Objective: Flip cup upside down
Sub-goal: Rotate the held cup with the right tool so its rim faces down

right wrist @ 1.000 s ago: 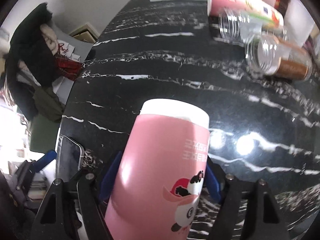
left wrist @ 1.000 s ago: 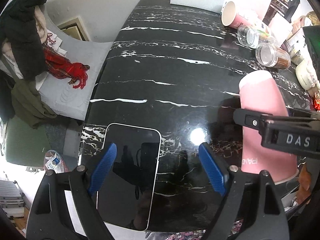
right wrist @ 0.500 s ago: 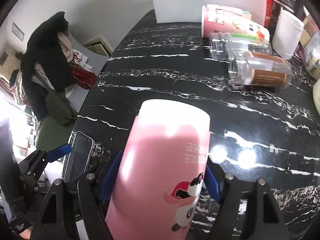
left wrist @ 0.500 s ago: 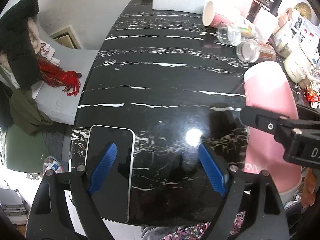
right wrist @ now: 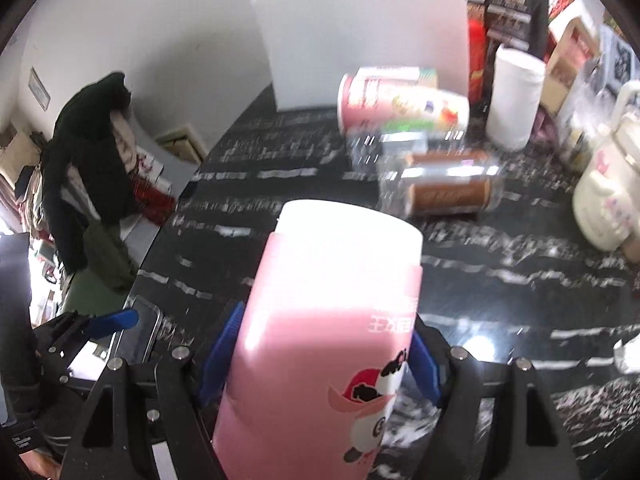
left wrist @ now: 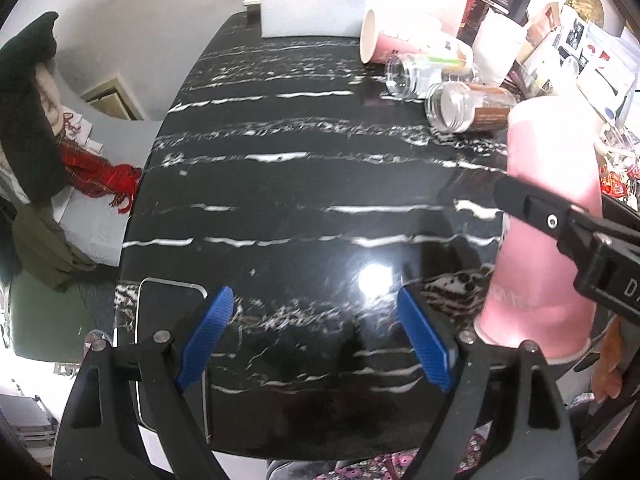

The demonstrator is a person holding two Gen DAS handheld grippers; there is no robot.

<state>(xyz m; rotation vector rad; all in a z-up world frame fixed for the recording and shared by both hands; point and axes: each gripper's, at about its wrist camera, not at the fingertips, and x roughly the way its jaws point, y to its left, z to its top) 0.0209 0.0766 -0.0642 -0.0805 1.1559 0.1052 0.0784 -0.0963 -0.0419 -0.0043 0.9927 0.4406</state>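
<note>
My right gripper (right wrist: 320, 352) is shut on a tall pink paper cup (right wrist: 328, 320) with a panda print, its blue pads pressing both sides. The cup's closed white base points away from the camera, above the black marble table (right wrist: 500, 280). In the left wrist view the same cup (left wrist: 544, 240) shows at the right, held in the right gripper's black fingers (left wrist: 560, 220) with its rim at the bottom. My left gripper (left wrist: 316, 332) is open and empty above the table's near edge.
A phone (left wrist: 160, 320) lies at the table's near left corner. At the back lie another pink cup (left wrist: 396, 44), two clear jars (left wrist: 460, 104), a white roll (right wrist: 514, 96), a white board (right wrist: 360, 36) and a cream jug (right wrist: 604, 208).
Both grippers have drawn back and risen, so more of the table and back clutter shows. The right gripper has lifted the cup, still shut on it. The left stays open.
</note>
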